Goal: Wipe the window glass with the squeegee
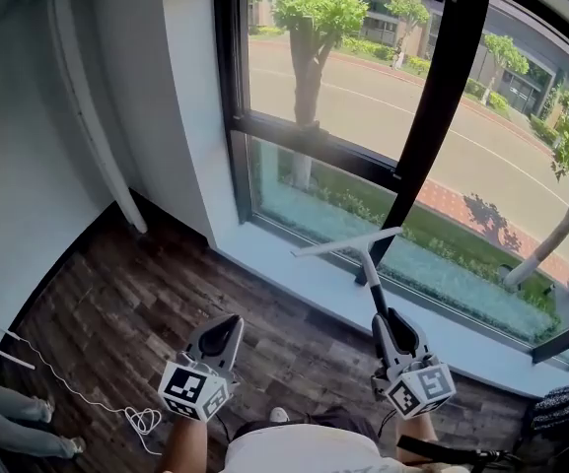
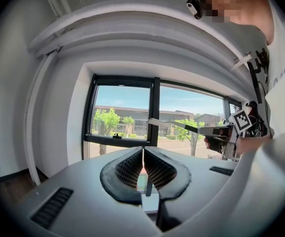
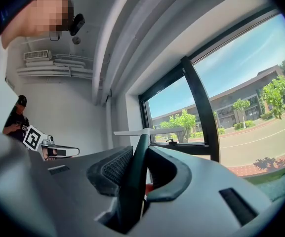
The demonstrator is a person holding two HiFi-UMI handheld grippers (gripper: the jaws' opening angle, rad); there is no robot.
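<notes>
Squeegee (image 1: 348, 242) clamped in right tongs (image 1: 386, 321); left tongs (image 1: 226, 323) closed, empty.

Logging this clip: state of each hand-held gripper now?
Left hand-held gripper: shut, nothing between its jaws.
Right hand-held gripper: shut on the squeegee handle.

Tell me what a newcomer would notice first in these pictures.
The big black-framed window fills the upper right of the head view, showing sunlit trees and a road. In front of it the right gripper holds a squeegee by its handle, blade uppermost. The left gripper hangs empty at lower left, jaws together.
</notes>
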